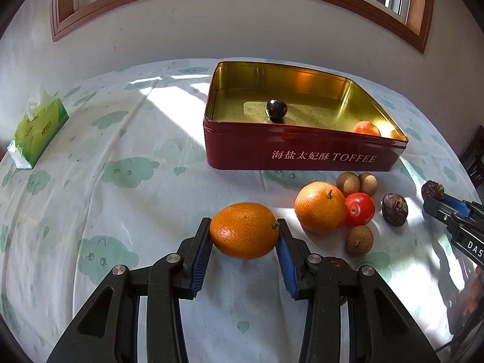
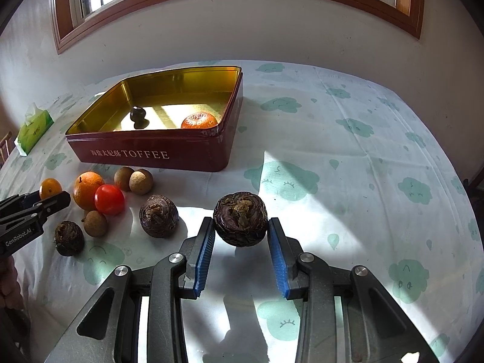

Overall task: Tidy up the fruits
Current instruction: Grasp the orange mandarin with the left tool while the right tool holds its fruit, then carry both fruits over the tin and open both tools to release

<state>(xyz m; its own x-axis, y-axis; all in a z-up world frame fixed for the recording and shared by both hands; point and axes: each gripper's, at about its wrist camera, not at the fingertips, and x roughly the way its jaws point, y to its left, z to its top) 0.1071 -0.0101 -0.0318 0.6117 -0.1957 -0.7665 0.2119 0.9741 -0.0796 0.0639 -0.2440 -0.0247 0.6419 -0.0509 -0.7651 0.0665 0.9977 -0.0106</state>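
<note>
My left gripper (image 1: pixel 244 227) is shut on an oval orange kumquat (image 1: pixel 244 237), its blue pads pressing both ends. My right gripper (image 2: pixel 240 227) is shut on a dark, wrinkled water chestnut (image 2: pixel 240 214). Behind them stands an open red toffee tin (image 1: pixel 302 151) with a dark fruit (image 1: pixel 276 109) and an orange fruit (image 1: pixel 366 128) inside. Between the grippers lie a round orange (image 1: pixel 320 207), a red tomato (image 1: pixel 360 208), three brown longans (image 1: pixel 359 240) and two more water chestnuts (image 2: pixel 158 216). In the right wrist view the left gripper (image 2: pixel 50 195) shows at the left edge.
A green tissue box (image 1: pixel 37 134) lies at the table's far left. The cloud-print tablecloth (image 2: pixel 363 151) is bare to the right of the tin. A white wall with a wood-framed window stands just behind the table. A person's hand (image 2: pixel 9 275) shows at the left edge.
</note>
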